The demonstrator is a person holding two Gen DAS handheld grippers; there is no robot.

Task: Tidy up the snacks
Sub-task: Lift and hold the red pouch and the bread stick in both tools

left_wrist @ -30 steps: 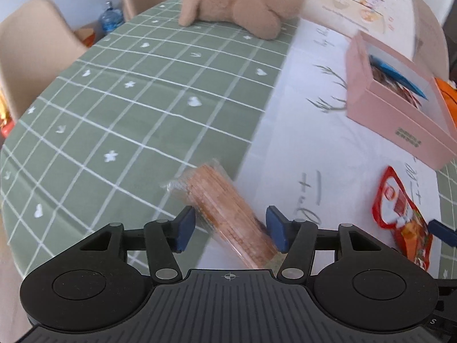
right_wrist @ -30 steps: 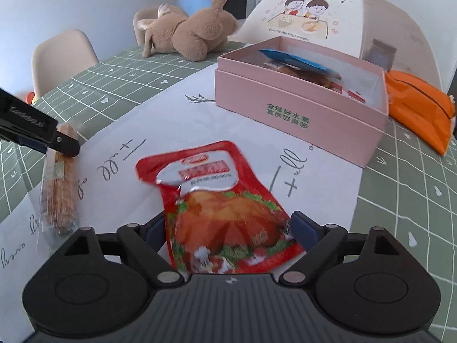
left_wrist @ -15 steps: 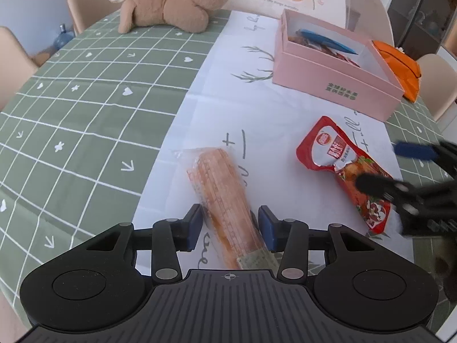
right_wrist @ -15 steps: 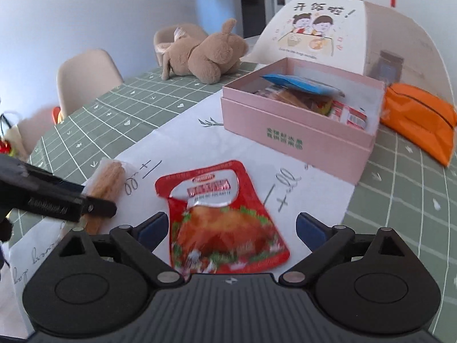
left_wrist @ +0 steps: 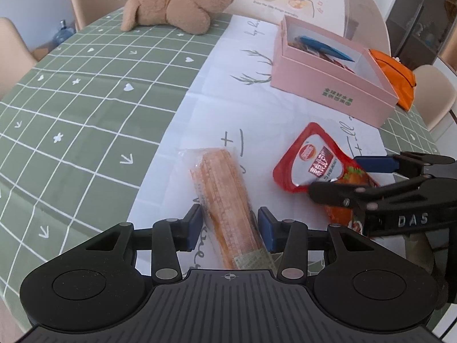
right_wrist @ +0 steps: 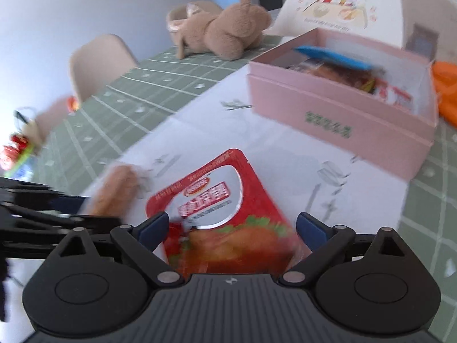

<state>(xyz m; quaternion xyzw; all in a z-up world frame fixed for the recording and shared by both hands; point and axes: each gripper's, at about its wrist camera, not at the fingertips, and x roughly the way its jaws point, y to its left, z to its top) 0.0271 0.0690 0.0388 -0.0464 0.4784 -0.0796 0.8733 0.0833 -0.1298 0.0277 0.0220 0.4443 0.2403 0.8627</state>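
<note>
- The left gripper (left_wrist: 228, 225) is shown at lower centre of the left wrist view; its jaws have just been closing and are drawn narrow around the packaged corn cob (left_wrist: 225, 197), with both pads at the wrapper.
- The right gripper (right_wrist: 232, 227) is shown with its jaws spread wide on either side of the red snack pouch (right_wrist: 220, 208), and no pad is seen pressing on it.
- Both snacks lie on the white runner of the table (left_wrist: 85, 91), in the lower half of each view.
- The pink box (left_wrist: 328, 85), already holding packets, is seen at upper right.
- The step in hand is judged to be the pick-up of 2 snacks.
- Next, closure on the pouch, a lift and carriage to the box are called for.
</note>
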